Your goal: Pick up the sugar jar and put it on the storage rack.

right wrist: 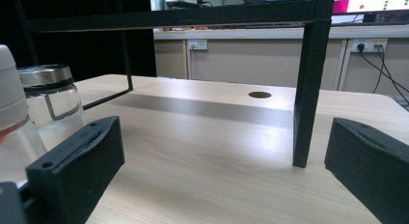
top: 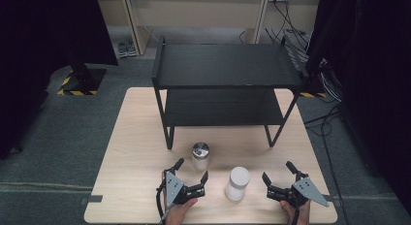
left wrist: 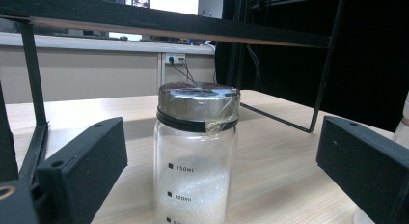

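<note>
Left gripper (top: pixel 192 169) spread around the jar (top: pixel 200 156) at its 12 o'clock, ungrasped; right gripper (top: pixel 278 176) spread, idle; rack (top: pixel 228 79) unloaded.

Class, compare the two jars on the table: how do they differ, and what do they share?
The silver-lidded jar has a shiny metal lid; the white-lidded jar has a tall white cap. The silver-lidded jar stands nearer the black rack, the white-lidded jar nearer the person. Both stand upright, ungripped.

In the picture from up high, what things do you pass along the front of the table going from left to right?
Left gripper → glass jar with a metal lid → white-capped bottle → right gripper.
</note>
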